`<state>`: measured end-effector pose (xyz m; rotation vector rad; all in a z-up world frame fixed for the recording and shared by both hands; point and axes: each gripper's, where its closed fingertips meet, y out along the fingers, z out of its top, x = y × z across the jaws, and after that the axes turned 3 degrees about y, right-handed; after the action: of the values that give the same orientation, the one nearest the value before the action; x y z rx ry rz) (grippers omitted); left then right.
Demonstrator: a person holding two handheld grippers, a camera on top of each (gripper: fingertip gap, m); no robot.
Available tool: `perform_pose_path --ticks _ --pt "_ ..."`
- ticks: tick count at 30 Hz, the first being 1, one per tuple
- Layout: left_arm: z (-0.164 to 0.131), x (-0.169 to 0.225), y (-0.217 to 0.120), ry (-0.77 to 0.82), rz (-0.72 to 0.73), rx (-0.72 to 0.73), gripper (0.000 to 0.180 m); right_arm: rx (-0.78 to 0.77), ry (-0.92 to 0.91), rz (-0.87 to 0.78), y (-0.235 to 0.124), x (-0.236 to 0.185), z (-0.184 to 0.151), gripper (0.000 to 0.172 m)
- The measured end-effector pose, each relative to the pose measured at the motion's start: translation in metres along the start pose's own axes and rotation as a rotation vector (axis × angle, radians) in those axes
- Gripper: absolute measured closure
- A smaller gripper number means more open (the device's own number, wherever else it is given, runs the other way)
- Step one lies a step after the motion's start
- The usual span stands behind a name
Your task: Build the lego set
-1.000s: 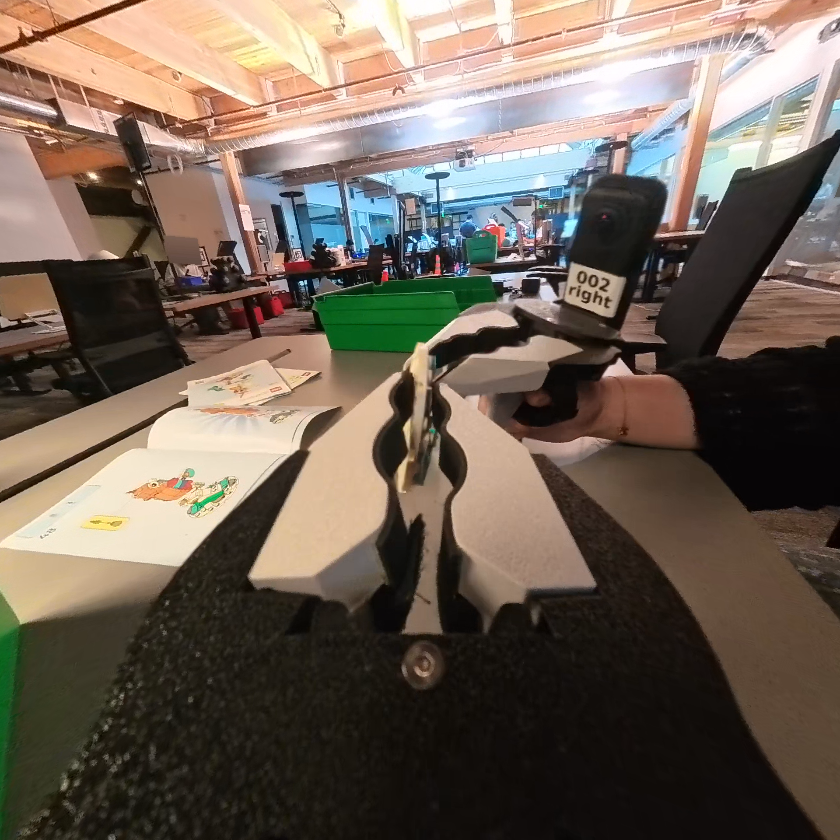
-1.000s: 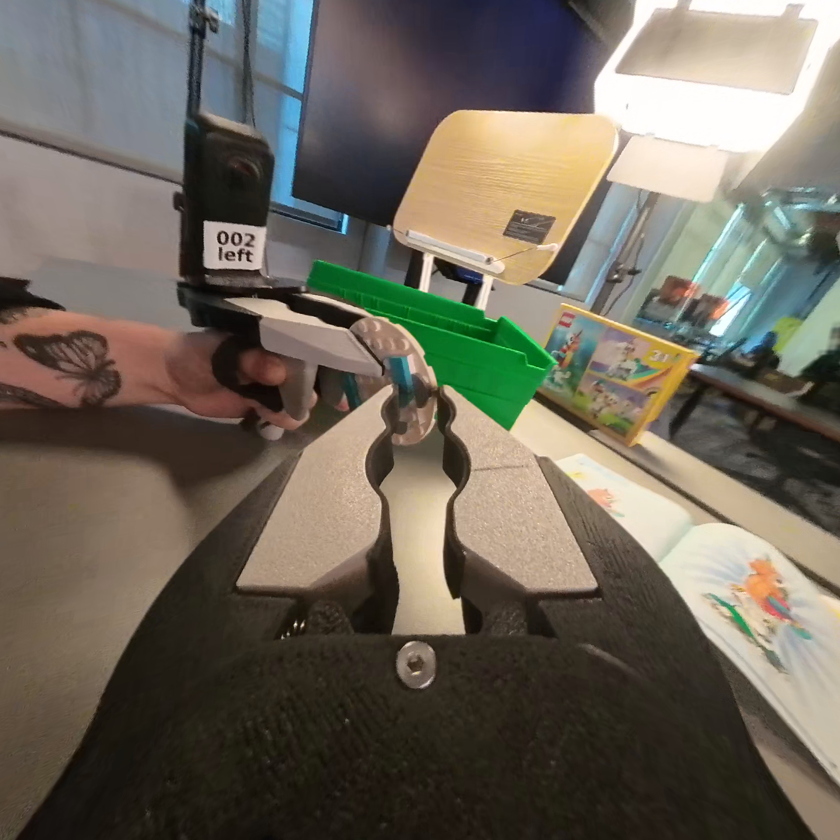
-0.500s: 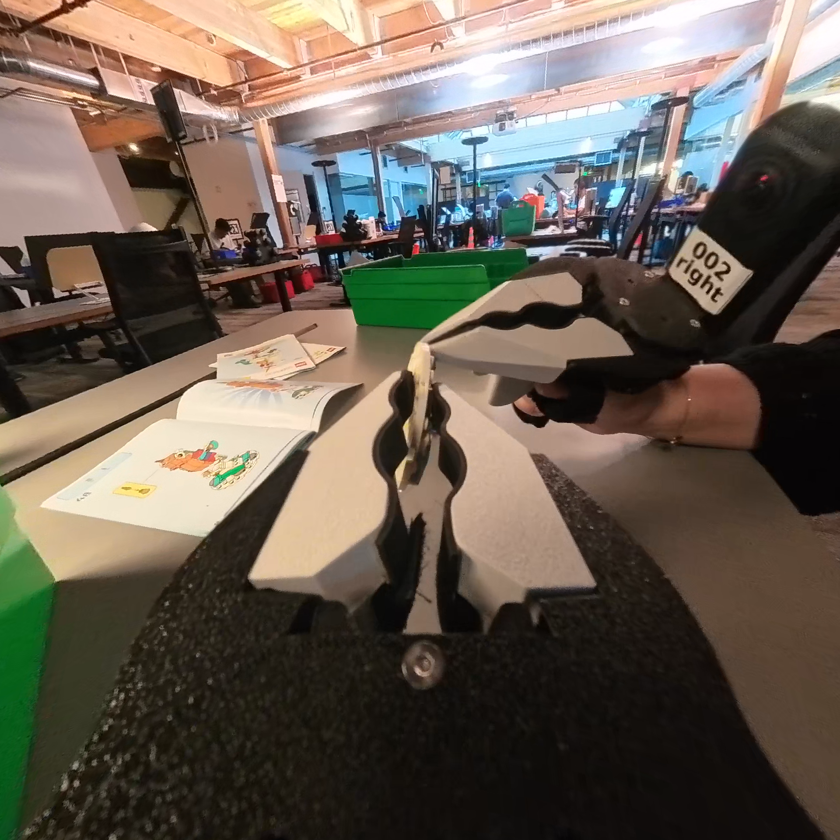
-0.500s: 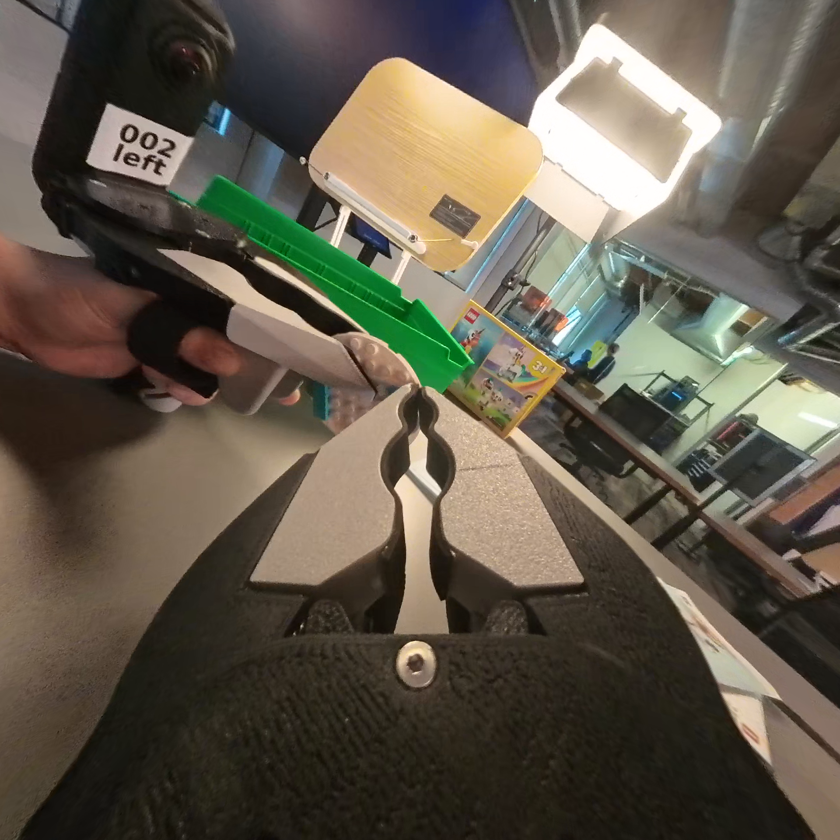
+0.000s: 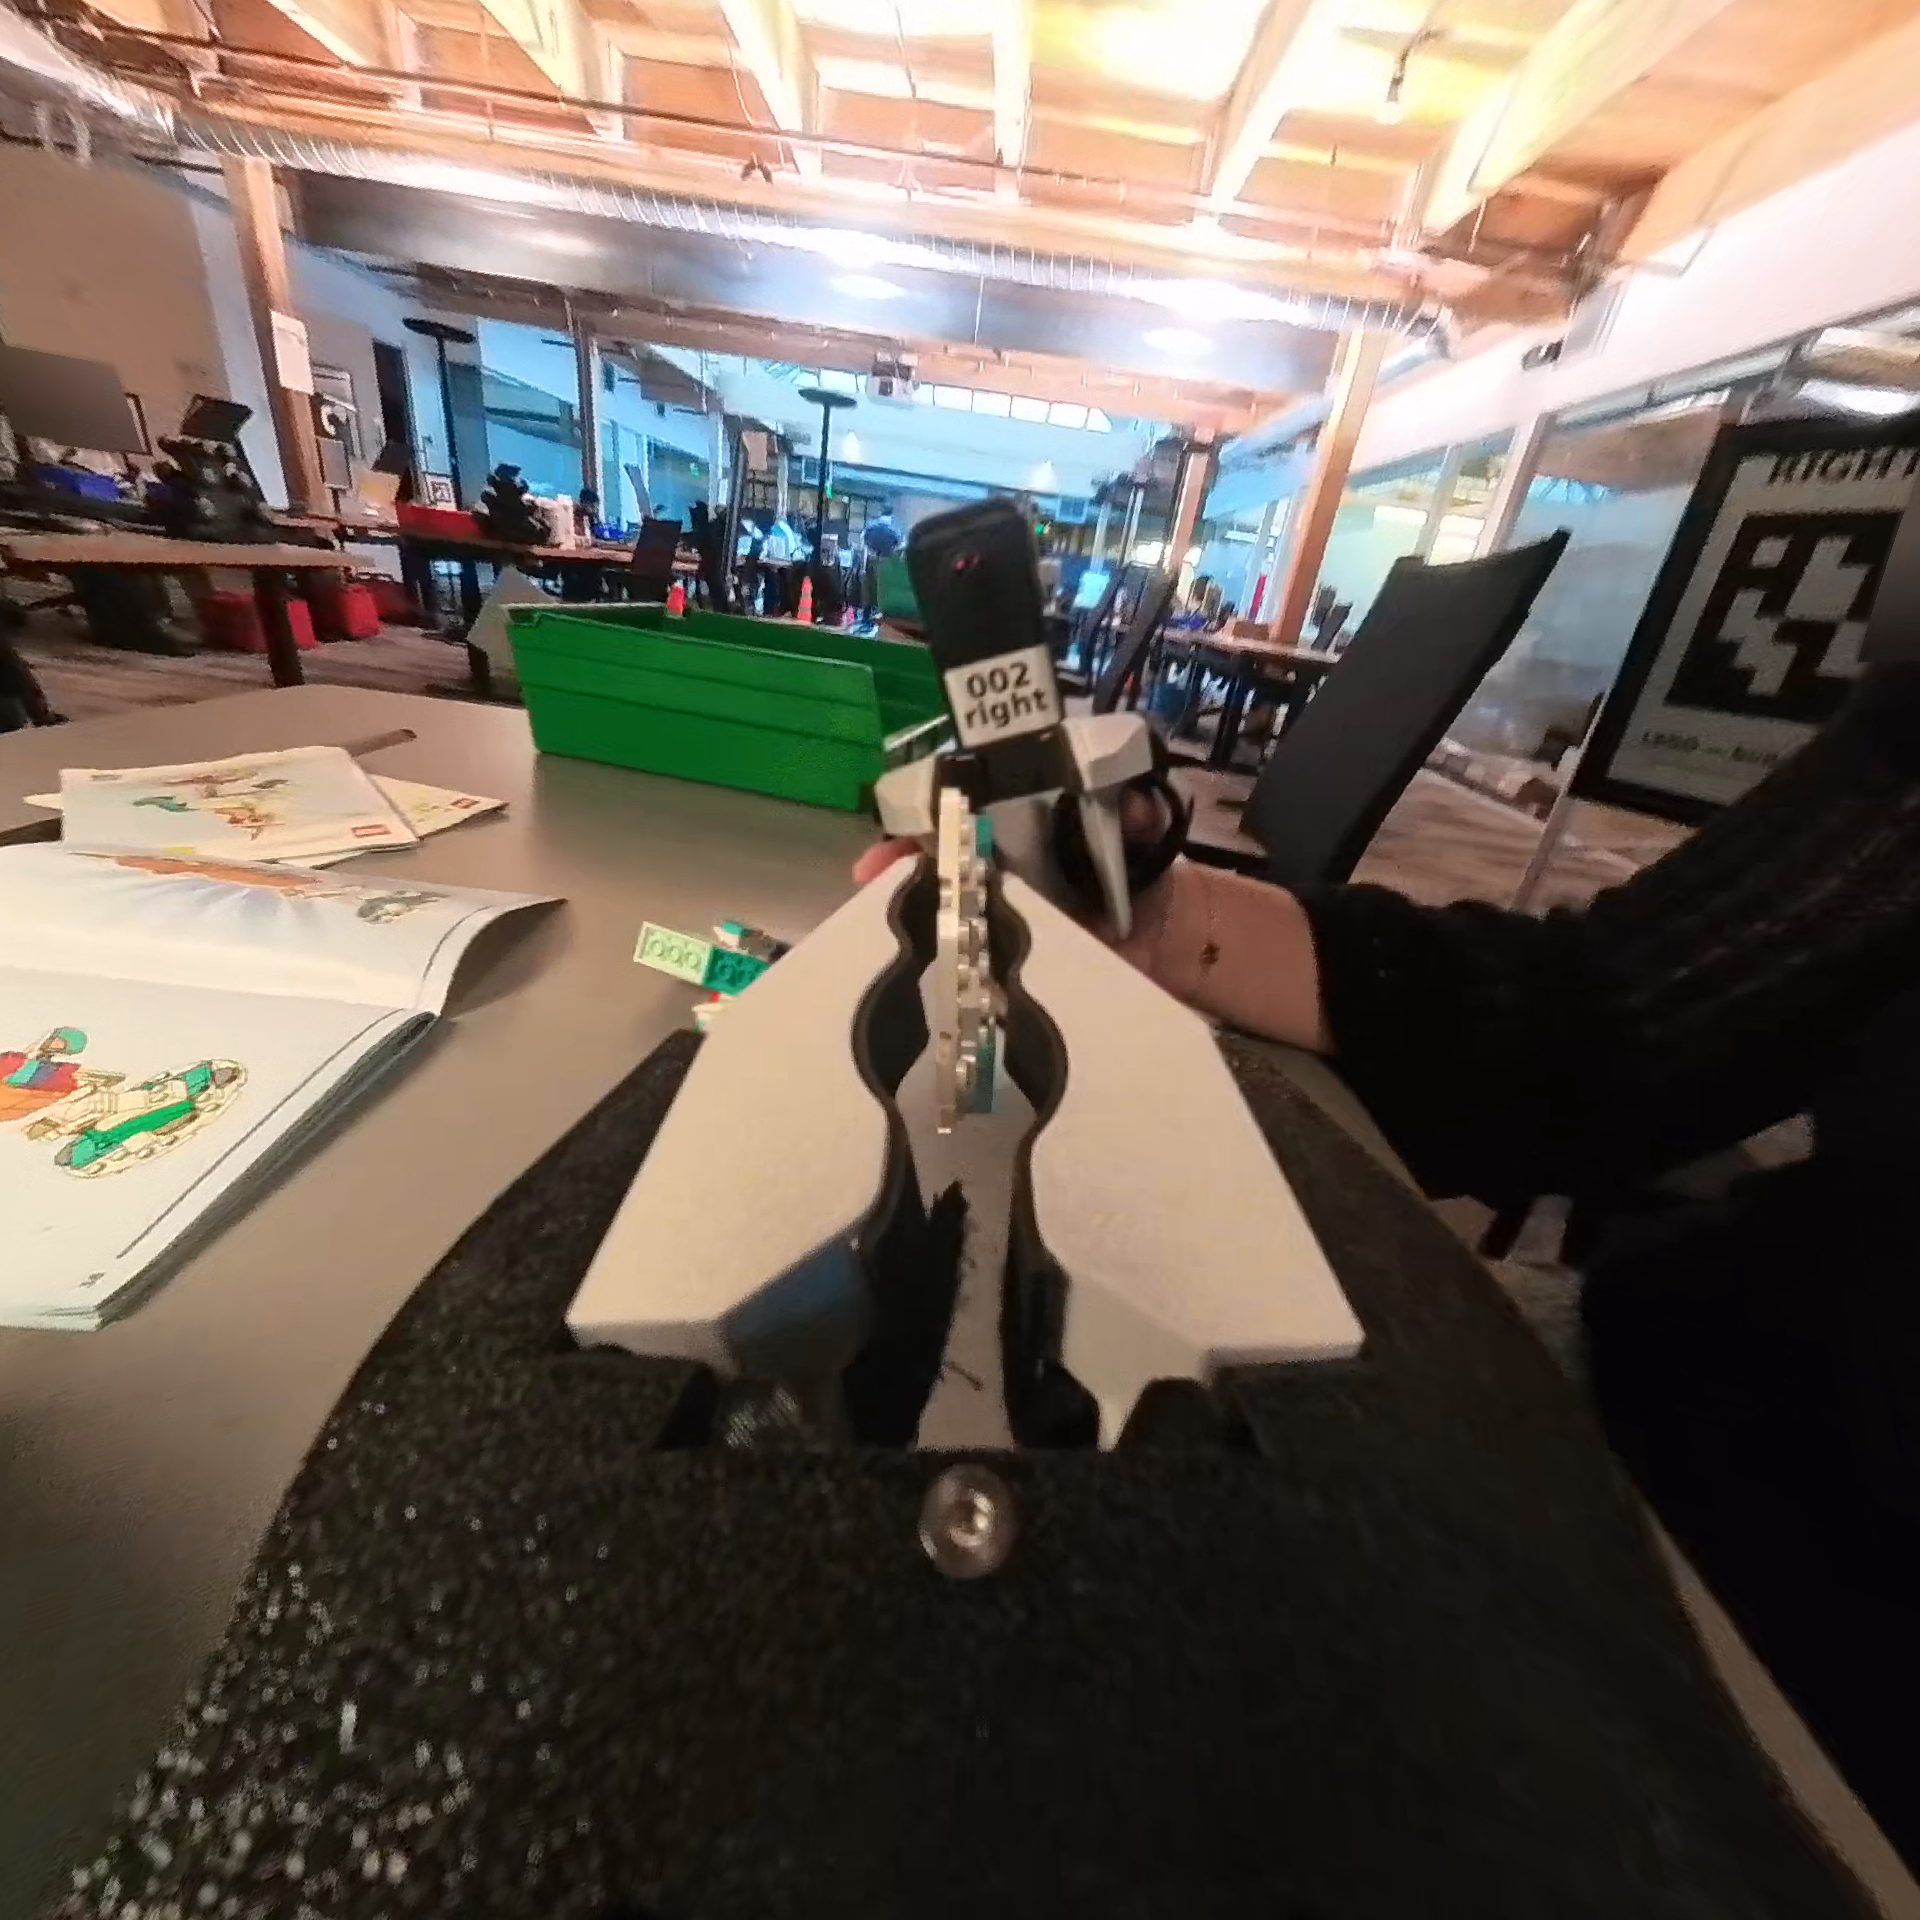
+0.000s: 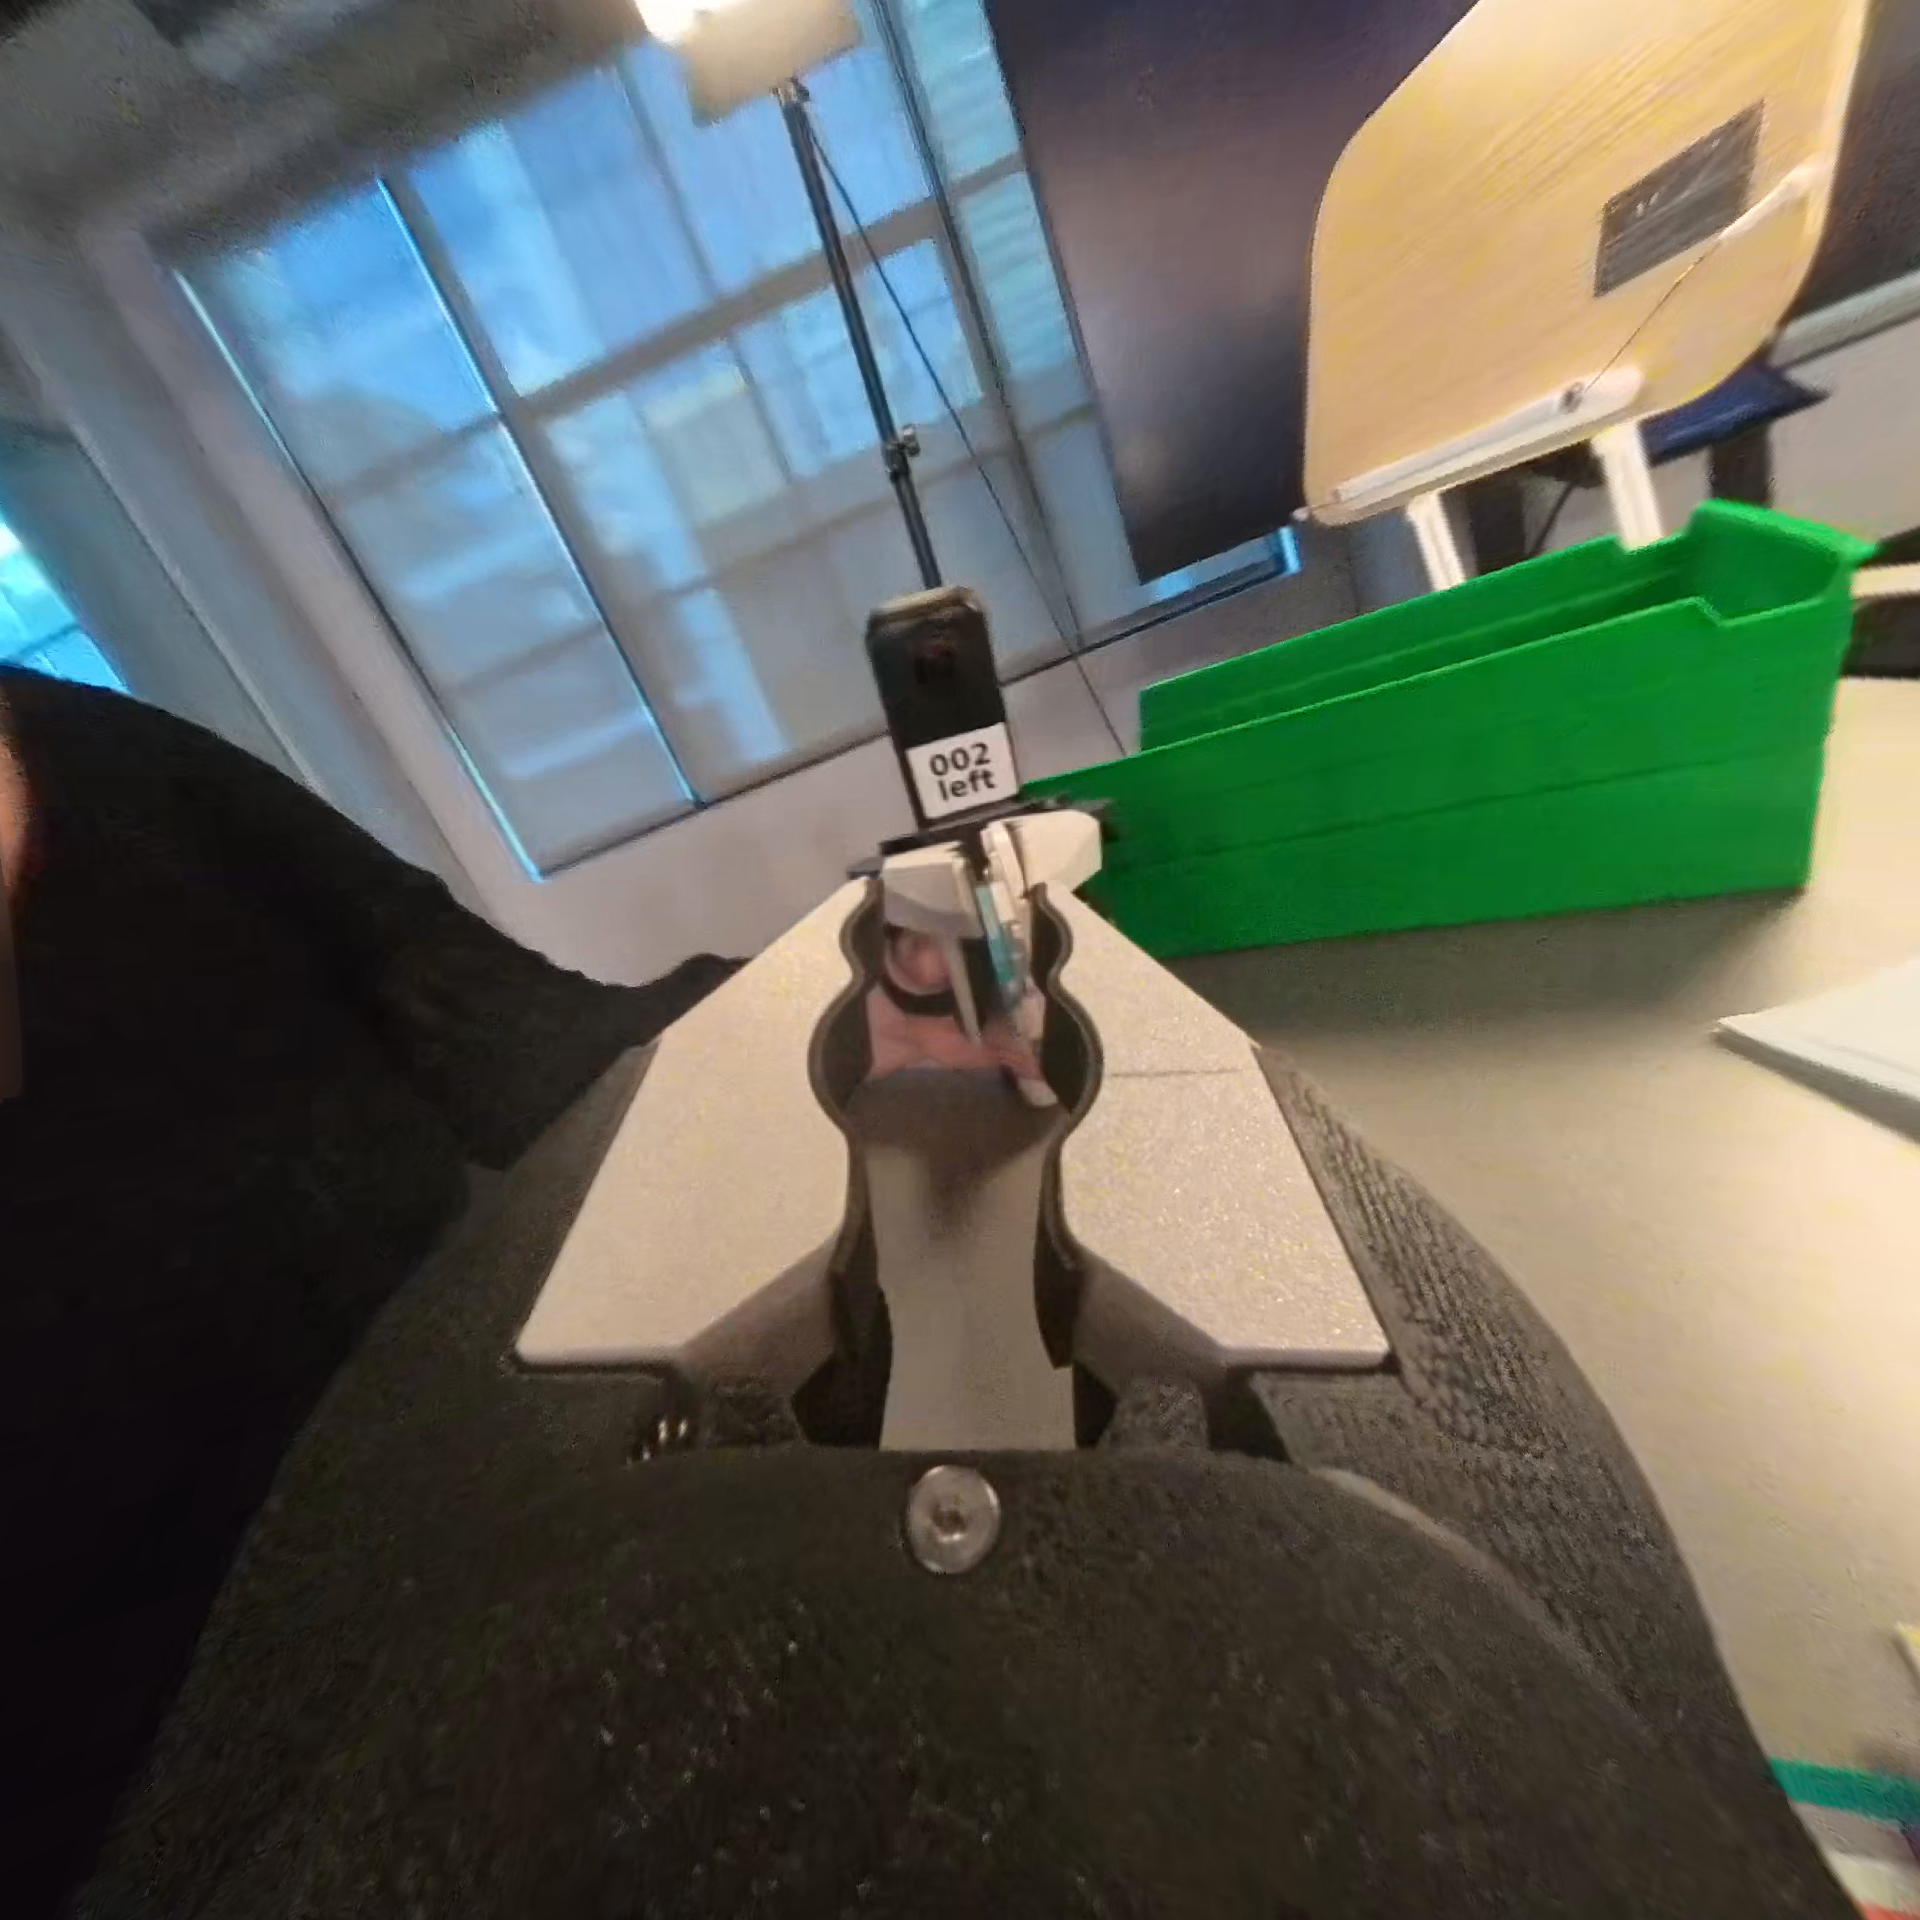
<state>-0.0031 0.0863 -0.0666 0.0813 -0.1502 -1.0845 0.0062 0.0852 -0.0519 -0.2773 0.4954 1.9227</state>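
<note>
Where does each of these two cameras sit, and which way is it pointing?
Left wrist view: sits on the left gripper, which clamps a studded plate piece; faces the right gripper and a hand.
Right wrist view: sits on the open right gripper; faces the left gripper.
Shared: both grippers, the green bin, the table.

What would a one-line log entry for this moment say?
left gripper: jaws shut on studded plate | right gripper: jaws open, facing it | table: booklet
</note>
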Motion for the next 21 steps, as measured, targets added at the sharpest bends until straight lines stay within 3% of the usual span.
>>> perform_pose_path --ticks 6,15,18,21 --pt "0.012 0.003 -0.004 -0.121 -0.064 0.082 0.176 -0.053 -0.069 -0.056 0.004 0.005 -0.010 0.164" --pt "0.014 -0.010 -0.006 -0.165 0.003 0.117 0.172 -0.006 -0.053 -0.092 0.004 0.012 -0.003 0.168" --pt "0.018 -0.020 -0.010 -0.163 0.059 0.144 0.157 0.045 -0.038 -0.106 -0.001 0.014 0.006 0.168" --pt "0.017 -0.027 -0.011 -0.051 0.150 0.112 0.145 0.113 0.009 -0.123 -0.007 0.020 0.016 0.168"
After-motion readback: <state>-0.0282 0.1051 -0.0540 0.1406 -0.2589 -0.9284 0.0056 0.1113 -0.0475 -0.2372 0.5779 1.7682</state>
